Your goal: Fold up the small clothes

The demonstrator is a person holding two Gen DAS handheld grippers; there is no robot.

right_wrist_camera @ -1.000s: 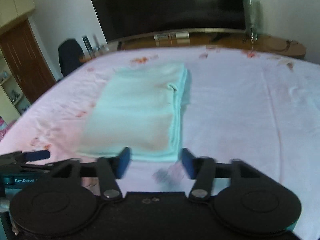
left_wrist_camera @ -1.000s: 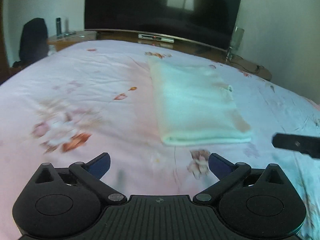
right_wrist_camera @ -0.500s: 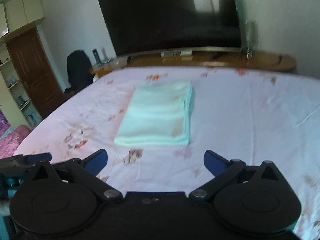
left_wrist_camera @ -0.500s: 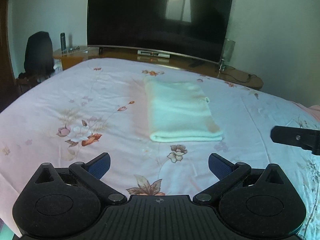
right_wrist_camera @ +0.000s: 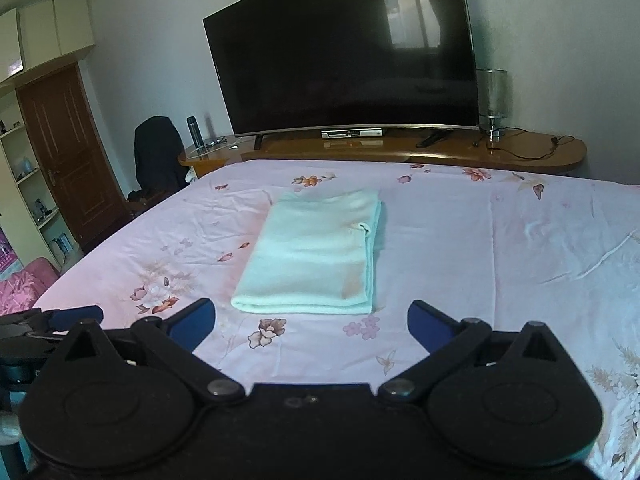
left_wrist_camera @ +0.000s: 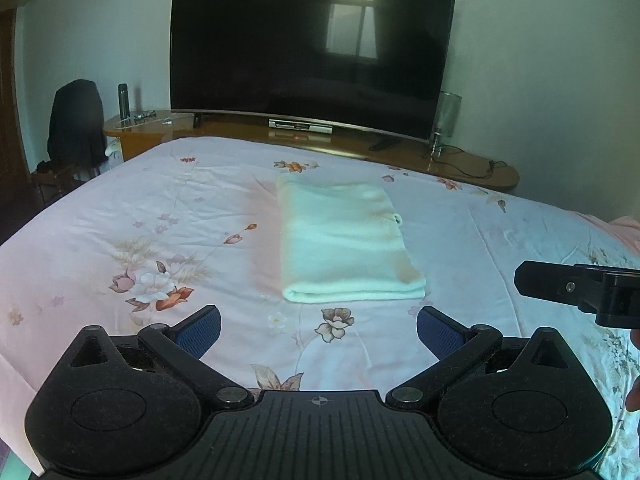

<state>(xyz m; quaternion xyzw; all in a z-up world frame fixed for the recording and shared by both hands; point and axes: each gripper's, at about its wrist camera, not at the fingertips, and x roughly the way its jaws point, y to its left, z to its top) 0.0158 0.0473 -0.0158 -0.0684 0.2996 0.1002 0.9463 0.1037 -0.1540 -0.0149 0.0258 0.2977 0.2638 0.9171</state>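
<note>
A pale mint cloth [left_wrist_camera: 344,240] lies folded into a neat rectangle on the pink flowered bed sheet [left_wrist_camera: 160,220], its folded edge facing me. The right wrist view shows the same cloth [right_wrist_camera: 316,252] straight ahead. My left gripper [left_wrist_camera: 318,330] hovers short of the cloth's near edge, open, with nothing between its blue pads. My right gripper [right_wrist_camera: 312,326] also stands open and empty, just short of the cloth. A part of the right gripper [left_wrist_camera: 576,292] shows at the right edge of the left wrist view.
A large dark TV [left_wrist_camera: 312,48] stands on a wooden console [right_wrist_camera: 400,148] beyond the bed's far end. A dark chair [left_wrist_camera: 76,124] and a bottle [left_wrist_camera: 122,100] are at the far left. A door [right_wrist_camera: 68,152] and shelves [right_wrist_camera: 24,200] sit to the left.
Both grippers have pulled back and risen away from the cloth, which now looks smaller and farther off. The right gripper's jaws have spread from partly closed to wide open.
</note>
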